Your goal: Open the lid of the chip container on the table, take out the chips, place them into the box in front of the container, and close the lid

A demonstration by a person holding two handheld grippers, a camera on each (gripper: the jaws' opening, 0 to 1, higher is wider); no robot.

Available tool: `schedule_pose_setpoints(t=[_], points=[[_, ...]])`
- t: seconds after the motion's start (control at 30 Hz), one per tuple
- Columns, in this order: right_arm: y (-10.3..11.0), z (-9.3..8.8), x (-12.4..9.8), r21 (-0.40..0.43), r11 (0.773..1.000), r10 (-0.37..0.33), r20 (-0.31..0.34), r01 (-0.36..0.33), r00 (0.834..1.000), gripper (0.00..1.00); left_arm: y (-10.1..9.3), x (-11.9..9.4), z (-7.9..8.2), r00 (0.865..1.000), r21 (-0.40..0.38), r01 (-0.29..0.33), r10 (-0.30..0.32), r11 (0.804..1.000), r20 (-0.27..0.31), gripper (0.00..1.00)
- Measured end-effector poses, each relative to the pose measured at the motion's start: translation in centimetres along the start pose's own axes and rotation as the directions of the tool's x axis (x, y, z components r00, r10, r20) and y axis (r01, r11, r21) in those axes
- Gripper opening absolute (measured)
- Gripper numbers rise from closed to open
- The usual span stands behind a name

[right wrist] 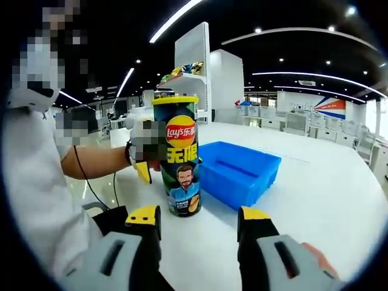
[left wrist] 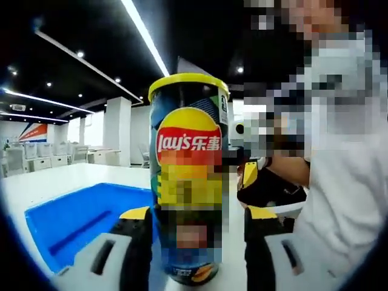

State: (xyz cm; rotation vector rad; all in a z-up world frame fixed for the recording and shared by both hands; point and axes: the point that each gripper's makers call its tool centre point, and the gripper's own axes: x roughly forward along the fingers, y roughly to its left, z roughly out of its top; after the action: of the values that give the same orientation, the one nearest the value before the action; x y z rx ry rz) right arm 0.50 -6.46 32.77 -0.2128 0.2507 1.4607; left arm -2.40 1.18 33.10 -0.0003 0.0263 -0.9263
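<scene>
Tall can could tip over

Chips sit inside a tall round chip container that stands upright on the white table. Its yellow lid is on top, not yet off. The blue box lies just beside the can, and it looks empty.

The left gripper has a jaw on each side of the can, low down. The jaws look pressed on it, so I think it grips the can. In the right gripper view this same gripper comes in from the left, next to the can. The right gripper hangs near the can with its jaws spread wide and nothing between them.

The can is thin and tall with a small bottom, so a hard pull on the lid could knock it over. The lid is flat and smooth with a thin edge, so the jaws may slip off it. The can wall is shiny and slick, so it could slide in the grip. If it tips once open, chips may spill on the smooth table and break. The box is hard plastic with low walls.
</scene>
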Motion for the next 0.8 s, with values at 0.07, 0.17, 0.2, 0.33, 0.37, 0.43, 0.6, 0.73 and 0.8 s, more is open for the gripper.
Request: schedule_pose_setpoints(t=[0.07,0.17,0.2,0.33,0.37,0.43,0.6,0.73,0.8], points=[[0.1,0.0,0.0,0.001,1.0,0.001,0.0,-0.001,1.0,0.49,0.1,0.0,-0.3,1.0,-0.005,0.003,-0.003,1.0,-0.005,0.61],[0.0,0.0,0.0,0.001,1.0,-0.002,-0.002,0.002,1.0,0.49,0.0,0.1,-0.5,1.0,-0.012,0.016,-0.016,1.0,-0.007,0.63],[0.0,0.0,0.0,0.001,1.0,-0.002,-0.002,0.002,1.0,0.49,-0.1,0.1,-0.5,1.0,-0.018,0.024,-0.024,1.0,-0.003,0.63],[0.0,-0.1,0.0,0.003,1.0,-0.004,-0.001,0.004,1.0,0.49,0.1,0.3,-0.9,0.999,-0.021,0.035,-0.035,0.999,0.0,0.62],[0.0,-0.1,0.0,0.002,1.0,-0.003,-0.001,0.003,1.0,0.49,0.2,0.3,-0.9,0.999,-0.026,0.037,-0.037,0.999,0.004,0.62],[0.2,-0.2,0.1,0.004,1.0,-0.001,0.001,0.001,1.0,0.49,0.3,0.4,-1.0,0.999,-0.028,0.042,-0.041,0.999,0.019,0.6],[0.0,-0.3,0.1,0.014,1.0,-0.009,-0.001,0.009,1.0,0.51,0.4,0.8,-1.5,0.999,-0.028,0.047,-0.047,0.998,0.012,0.58],[-0.1,-0.2,0.1,0.021,1.0,-0.01,0.002,0.01,1.0,0.5,1.1,0.7,-1.6,1.0,-0.031,0.016,-0.016,0.999,0.017,0.49],[-0.2,-0.2,0.1,0.022,1.0,-0.01,0.002,0.01,1.0,0.5,1.1,0.7,-1.5,0.999,-0.021,0.018,-0.018,1.0,0.027,0.49]])
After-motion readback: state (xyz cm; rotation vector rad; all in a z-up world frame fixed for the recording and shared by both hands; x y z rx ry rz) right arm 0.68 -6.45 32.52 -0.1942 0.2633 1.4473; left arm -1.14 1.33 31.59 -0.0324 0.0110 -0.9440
